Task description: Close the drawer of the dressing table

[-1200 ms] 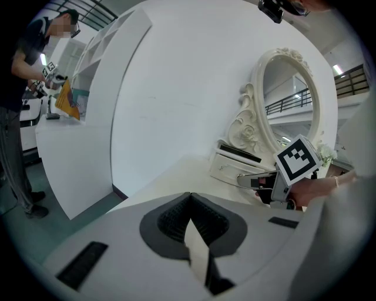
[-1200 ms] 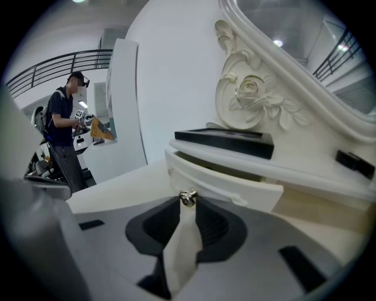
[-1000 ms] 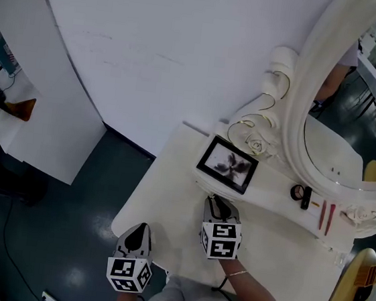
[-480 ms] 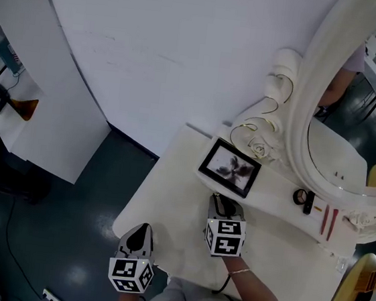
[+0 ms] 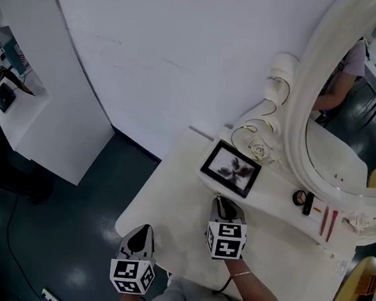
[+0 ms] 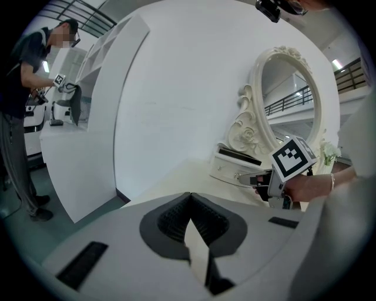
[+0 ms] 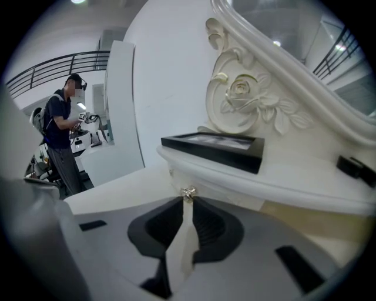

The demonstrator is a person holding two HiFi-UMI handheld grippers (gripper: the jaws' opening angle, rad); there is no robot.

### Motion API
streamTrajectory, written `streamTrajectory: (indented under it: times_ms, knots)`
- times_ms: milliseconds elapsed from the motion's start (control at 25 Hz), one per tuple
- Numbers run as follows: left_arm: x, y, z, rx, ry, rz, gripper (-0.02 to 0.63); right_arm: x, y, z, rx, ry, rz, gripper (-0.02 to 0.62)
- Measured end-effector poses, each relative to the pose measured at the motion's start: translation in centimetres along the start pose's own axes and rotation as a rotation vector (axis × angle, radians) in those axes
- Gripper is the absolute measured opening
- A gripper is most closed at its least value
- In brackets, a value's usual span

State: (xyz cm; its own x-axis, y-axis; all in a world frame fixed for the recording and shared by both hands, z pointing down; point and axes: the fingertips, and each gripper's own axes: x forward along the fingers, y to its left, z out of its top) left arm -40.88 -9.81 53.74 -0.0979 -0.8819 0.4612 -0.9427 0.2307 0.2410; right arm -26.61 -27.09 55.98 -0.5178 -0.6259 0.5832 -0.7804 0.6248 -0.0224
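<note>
My right claw (image 7: pixel 187 201) had just been narrowing, and its tips pinched the small metal knob (image 7: pixel 188 193) of the drawer (image 7: pixel 226 193). The drawer sat under the black picture frame (image 5: pixel 230 167), on the far ledge of the dressing table's worktop (image 5: pixel 169 198), left of the oval mirror (image 5: pixel 353 125). The drawer front looked nearly flush, but I couldn't tell if it was fully in. My left claw (image 6: pixel 189 199) was pressed together and empty, over the worktop's near left edge, well apart from the drawer.

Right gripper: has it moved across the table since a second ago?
No. The right gripper keeps its spot below the picture frame; its jaws have just closed further on the drawer knob.
</note>
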Motion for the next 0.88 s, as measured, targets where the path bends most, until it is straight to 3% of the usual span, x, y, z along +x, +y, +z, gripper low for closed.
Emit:
streamTrajectory:
  times_ms: [520,880]
  knots:
    - [-2.2,-1.2,0.9,0.028,-0.050,-0.025,0.000,-6.6,4.3,1.0,-0.015,-0.092,0.098,0.015]
    - [-4.7,-1.7,1.3,0.047,-0.086,-0.036,0.000,-10.5,5.8,-0.1,-0.007,-0.113,0.121,0.003]
